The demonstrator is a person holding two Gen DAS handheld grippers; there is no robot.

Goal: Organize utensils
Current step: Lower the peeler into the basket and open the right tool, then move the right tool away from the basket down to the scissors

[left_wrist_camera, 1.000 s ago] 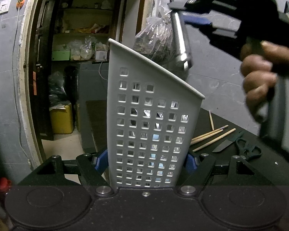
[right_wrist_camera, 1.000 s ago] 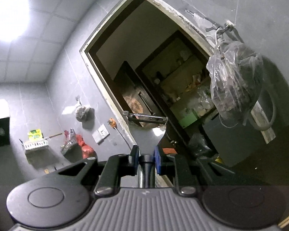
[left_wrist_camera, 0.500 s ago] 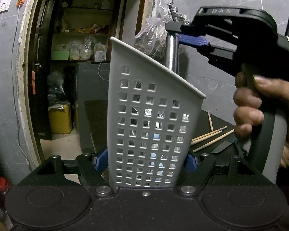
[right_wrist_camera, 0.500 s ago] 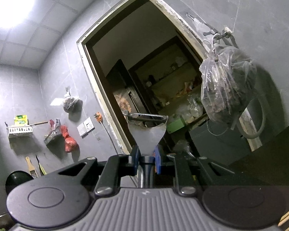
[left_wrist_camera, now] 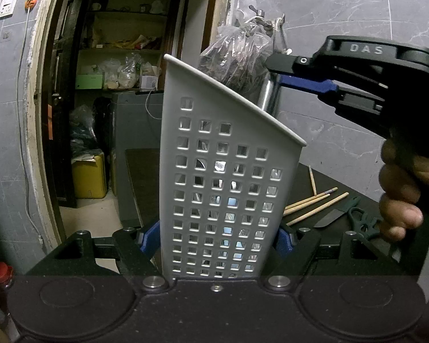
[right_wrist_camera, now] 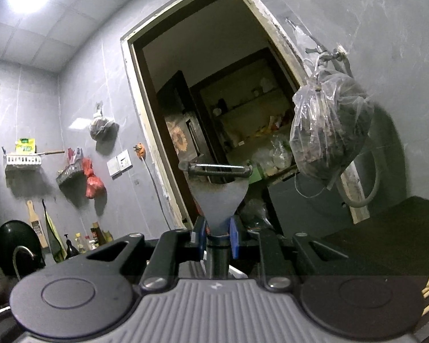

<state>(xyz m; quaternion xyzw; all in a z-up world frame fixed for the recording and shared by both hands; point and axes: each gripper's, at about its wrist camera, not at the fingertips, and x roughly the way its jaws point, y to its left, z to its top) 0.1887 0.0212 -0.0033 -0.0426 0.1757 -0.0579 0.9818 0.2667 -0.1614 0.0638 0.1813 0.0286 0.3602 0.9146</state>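
Note:
My left gripper (left_wrist_camera: 217,240) is shut on a white perforated utensil holder (left_wrist_camera: 223,177) and holds it upright. My right gripper (right_wrist_camera: 218,237) is shut on the steel handle of a peeler (right_wrist_camera: 218,188), whose blade end points up. In the left wrist view the right gripper (left_wrist_camera: 294,77) is just above the holder's far rim, and the peeler's handle (left_wrist_camera: 267,97) goes down behind the rim into the holder. Several wooden chopsticks (left_wrist_camera: 314,203), a knife (left_wrist_camera: 331,217) and green scissors (left_wrist_camera: 363,220) lie on the dark counter to the right.
A doorway (left_wrist_camera: 114,114) with shelves lies behind the holder. A plastic bag (left_wrist_camera: 240,57) hangs from a tap on the grey wall. Bottles and a pan (right_wrist_camera: 14,245) stand at the far left in the right wrist view.
My right gripper has come down with the peeler, and its handle has gone from above the holder down into it. The left gripper and holder have stayed still.

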